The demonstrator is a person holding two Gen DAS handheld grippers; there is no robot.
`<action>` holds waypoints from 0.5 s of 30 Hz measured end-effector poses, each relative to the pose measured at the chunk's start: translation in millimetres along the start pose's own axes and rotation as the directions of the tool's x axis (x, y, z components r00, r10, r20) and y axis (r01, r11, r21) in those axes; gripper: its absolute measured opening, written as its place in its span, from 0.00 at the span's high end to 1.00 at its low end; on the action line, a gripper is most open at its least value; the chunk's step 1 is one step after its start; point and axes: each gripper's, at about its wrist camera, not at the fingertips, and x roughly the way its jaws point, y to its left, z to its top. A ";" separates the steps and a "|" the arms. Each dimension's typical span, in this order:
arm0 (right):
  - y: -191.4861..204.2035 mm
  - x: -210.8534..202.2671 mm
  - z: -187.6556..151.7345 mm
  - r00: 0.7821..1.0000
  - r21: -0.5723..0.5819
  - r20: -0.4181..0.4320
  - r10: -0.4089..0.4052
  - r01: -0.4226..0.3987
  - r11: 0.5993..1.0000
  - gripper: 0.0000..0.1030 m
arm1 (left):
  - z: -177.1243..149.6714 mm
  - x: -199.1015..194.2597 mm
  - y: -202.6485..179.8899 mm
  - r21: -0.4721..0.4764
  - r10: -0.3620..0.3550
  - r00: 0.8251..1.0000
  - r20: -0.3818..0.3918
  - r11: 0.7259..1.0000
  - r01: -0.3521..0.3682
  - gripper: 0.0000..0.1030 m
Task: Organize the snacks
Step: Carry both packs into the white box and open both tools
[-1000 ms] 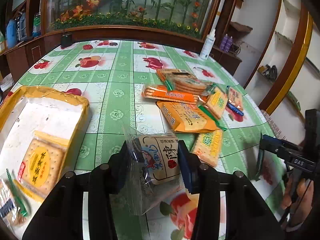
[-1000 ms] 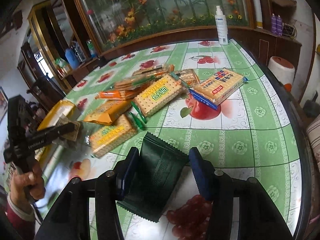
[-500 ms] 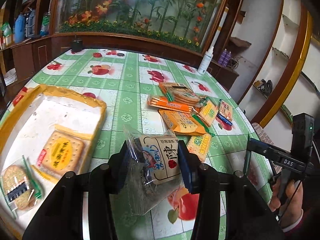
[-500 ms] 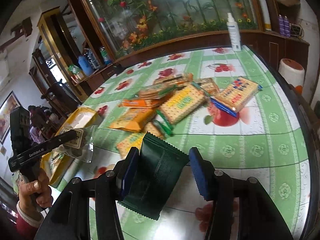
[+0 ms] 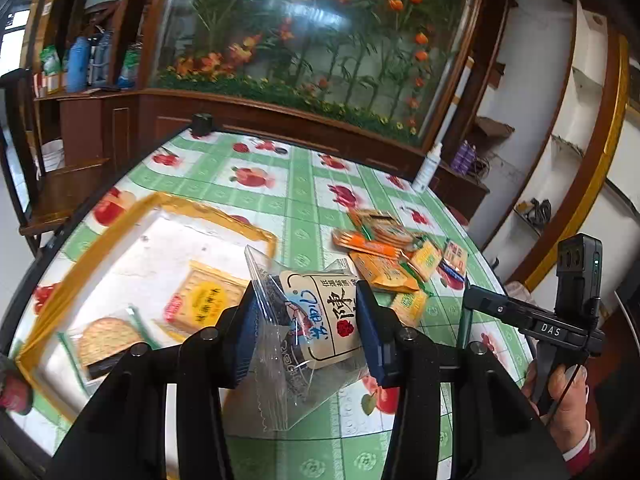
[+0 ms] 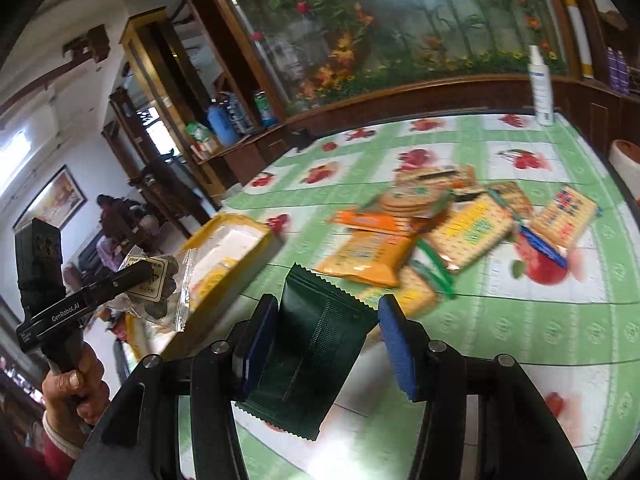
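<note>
Left wrist: clear packet (image 5: 316,320) gripped

Clear glossy plastic bag (image 5: 288,344); matt dark-green foil packet (image 6: 316,356); shiny plastic tablecloth (image 5: 296,184); polished wood cabinet (image 5: 120,128).

Green-and-white checked counter (image 5: 304,184) with red fruit prints, a yellow-rimmed white tray (image 5: 132,240), orange and yellow packs (image 6: 372,252), one dark green pouch (image 6: 316,344) (zigzag edges), blue pads (image 6: 394,344).
</note>
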 end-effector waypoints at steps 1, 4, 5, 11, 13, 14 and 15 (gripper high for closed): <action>6.3 2.2 1.7 1.000 -0.006 0.000 0.014 -0.014 1.000 0.48 | 0.6 -4.2 3.8 -0.004 0.006 1.000 0.008 1.000 -0.006 0.58; 24.0 7.8 5.6 0.999 -0.032 -0.002 0.039 -0.039 0.999 0.48 | 1.3 -15.5 14.8 -0.021 0.024 0.999 0.029 1.000 -0.023 0.58; 31.2 10.4 7.2 0.999 -0.042 -0.003 0.051 -0.051 0.998 0.48 | 1.5 -19.9 19.7 -0.027 0.033 0.999 0.038 0.999 -0.032 0.58; 63.9 26.4 13.4 0.994 -0.076 -0.019 0.112 -0.113 0.991 0.48 | 0.4 -40.2 46.3 -0.069 0.075 0.995 0.069 0.995 -0.070 0.58; 74.8 32.5 16.1 0.990 -0.082 -0.026 0.135 -0.137 0.987 0.48 | -0.4 -45.3 55.7 -0.084 0.092 0.993 0.076 0.993 -0.085 0.58; 80.4 35.7 17.5 0.989 -0.087 -0.027 0.145 -0.147 0.985 0.48 | -1.2 -47.5 59.6 -0.089 0.098 0.992 0.078 0.992 -0.091 0.58; 87.8 39.8 19.5 0.987 -0.094 -0.028 0.156 -0.158 0.983 0.48 | -2.2 -49.6 65.1 -0.098 0.107 0.991 0.080 0.990 -0.099 0.58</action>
